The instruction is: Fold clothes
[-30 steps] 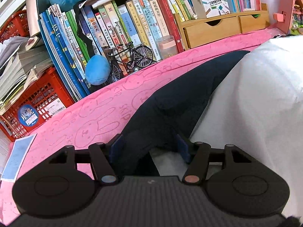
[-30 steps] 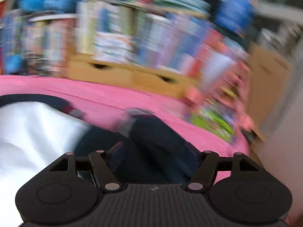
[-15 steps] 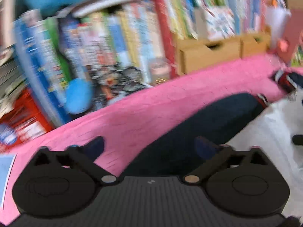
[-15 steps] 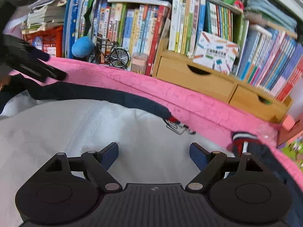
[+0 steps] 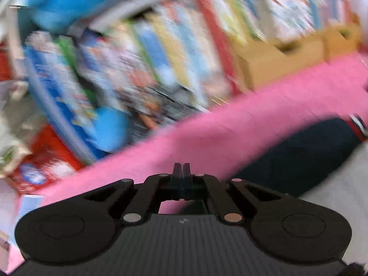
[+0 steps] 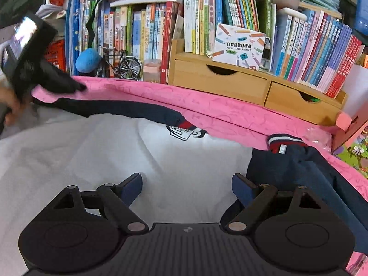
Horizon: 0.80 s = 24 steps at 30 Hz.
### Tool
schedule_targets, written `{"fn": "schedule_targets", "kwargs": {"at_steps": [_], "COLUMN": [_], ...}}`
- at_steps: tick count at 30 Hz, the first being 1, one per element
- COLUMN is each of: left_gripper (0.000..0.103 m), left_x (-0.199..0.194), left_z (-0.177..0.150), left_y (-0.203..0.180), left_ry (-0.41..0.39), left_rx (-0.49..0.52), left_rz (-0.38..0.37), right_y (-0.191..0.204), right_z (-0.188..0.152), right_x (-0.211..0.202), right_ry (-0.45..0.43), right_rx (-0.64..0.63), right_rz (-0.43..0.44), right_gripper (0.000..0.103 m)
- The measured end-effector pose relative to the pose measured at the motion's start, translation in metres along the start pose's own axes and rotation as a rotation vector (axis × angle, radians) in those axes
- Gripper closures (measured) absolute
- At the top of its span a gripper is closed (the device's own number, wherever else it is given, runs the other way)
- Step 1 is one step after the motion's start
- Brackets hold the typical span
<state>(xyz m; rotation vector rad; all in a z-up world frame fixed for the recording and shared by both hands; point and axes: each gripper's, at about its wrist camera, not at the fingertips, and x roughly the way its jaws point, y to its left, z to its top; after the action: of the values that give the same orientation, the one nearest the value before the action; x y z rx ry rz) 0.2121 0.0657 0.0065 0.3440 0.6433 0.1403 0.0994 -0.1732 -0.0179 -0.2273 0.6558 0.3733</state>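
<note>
A white top (image 6: 138, 156) with navy sleeves lies spread on the pink cloth (image 6: 230, 112). Its left sleeve (image 6: 115, 109) is laid across the upper edge of the white body, striped cuff (image 6: 185, 124) beside a printed logo. The other sleeve (image 6: 310, 172) lies at the right with its cuff (image 6: 284, 142) turned up. My right gripper (image 6: 186, 188) hovers open over the white body, holding nothing. My left gripper (image 5: 181, 169) is shut with nothing between its fingers, over pink cloth left of the navy sleeve (image 5: 299, 151). The right wrist view shows the left gripper (image 6: 79, 87) clear of that sleeve. The left wrist view is motion-blurred.
Rows of books (image 6: 142, 34) and a wooden drawer unit (image 6: 218, 80) line the back edge. A model bicycle (image 6: 124, 64), a blue ball (image 6: 87, 59) and a red crate (image 6: 56, 53) stand at the back left. A pink stand (image 6: 349, 119) is at the far right.
My left gripper let go of the navy sleeve, opened wide, then shut empty and swung left. My right gripper left the right sleeve, moved over the white body and opened wider.
</note>
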Motion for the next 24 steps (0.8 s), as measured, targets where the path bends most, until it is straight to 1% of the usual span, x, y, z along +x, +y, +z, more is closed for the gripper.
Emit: {"fn": "schedule_targets", "kwargs": {"at_steps": [1,2,3,5,6,7,8,9,12,14,15,16,17,18,19,21,22,23,24], "left_gripper": [0.103,0.103,0.101,0.087,0.071,0.053,0.047,0.044,0.044,0.044,0.044,0.047,0.056,0.09,0.101,0.103,0.103,0.103,0.103], "left_x": [-0.005,-0.011,-0.016,-0.023,-0.027,-0.029,-0.03,-0.03,-0.027,-0.018,-0.013,-0.007,-0.001,0.005,0.012,0.022,0.022,0.019,0.012], "left_z": [0.004,0.006,0.005,0.002,0.0,-0.002,-0.005,-0.011,-0.03,-0.039,-0.04,-0.038,-0.035,-0.03,-0.025,-0.016,-0.012,-0.01,-0.011], "left_y": [0.015,0.032,0.04,0.043,0.044,0.037,0.023,0.008,-0.036,-0.056,-0.062,-0.065,-0.062,-0.056,-0.05,-0.035,-0.023,-0.01,0.001], "left_ry": [-0.008,-0.009,-0.005,0.011,0.018,0.02,0.019,0.021,0.042,0.038,0.038,0.039,0.046,0.057,0.069,0.085,0.084,0.084,0.082], "left_rx": [-0.027,-0.059,-0.065,-0.04,-0.027,0.019,0.087,0.155,0.345,0.413,0.419,0.406,0.369,0.314,0.26,0.156,0.112,0.073,0.045], "left_rz": [0.003,-0.039,-0.093,-0.192,-0.241,-0.256,-0.247,-0.242,-0.257,-0.213,-0.185,-0.156,-0.122,-0.085,-0.047,0.013,0.02,0.0,-0.087], "right_y": [-0.001,-0.001,-0.001,0.0,0.002,0.003,0.004,0.005,0.007,0.007,0.007,0.007,0.007,0.007,0.006,0.006,0.006,0.005,0.005], "right_z": [-0.001,-0.002,-0.003,-0.003,-0.003,-0.003,-0.003,-0.003,-0.004,-0.005,-0.006,-0.006,-0.006,-0.007,-0.007,-0.009,-0.009,-0.01,-0.01], "right_x": [0.0,0.0,0.0,-0.001,-0.001,-0.001,-0.001,-0.001,-0.003,-0.003,-0.002,-0.002,-0.001,0.0,0.001,0.001,0.001,0.001,0.001], "right_ry": [0.001,0.001,0.001,0.001,0.001,0.002,0.002,0.004,0.006,0.009,0.011,0.013,0.014,0.015,0.016,0.017,0.018,0.018,0.019], "right_rx": [0.001,0.001,0.005,0.012,0.012,0.012,0.011,0.012,0.013,0.015,0.017,0.02,0.023,0.026,0.029,0.033,0.035,0.036,0.038], "right_rz": [-0.001,-0.002,-0.004,-0.008,-0.011,-0.013,-0.015,-0.017,-0.013,-0.007,-0.005,-0.003,-0.003,-0.003,-0.003,-0.001,0.001,0.002,0.003], "right_gripper": [0.018,0.018,0.018,0.017,0.016,0.016,0.016,0.016,0.015,0.014,0.014,0.013,0.013,0.013,0.013,0.012,0.012,0.012,0.012]}}
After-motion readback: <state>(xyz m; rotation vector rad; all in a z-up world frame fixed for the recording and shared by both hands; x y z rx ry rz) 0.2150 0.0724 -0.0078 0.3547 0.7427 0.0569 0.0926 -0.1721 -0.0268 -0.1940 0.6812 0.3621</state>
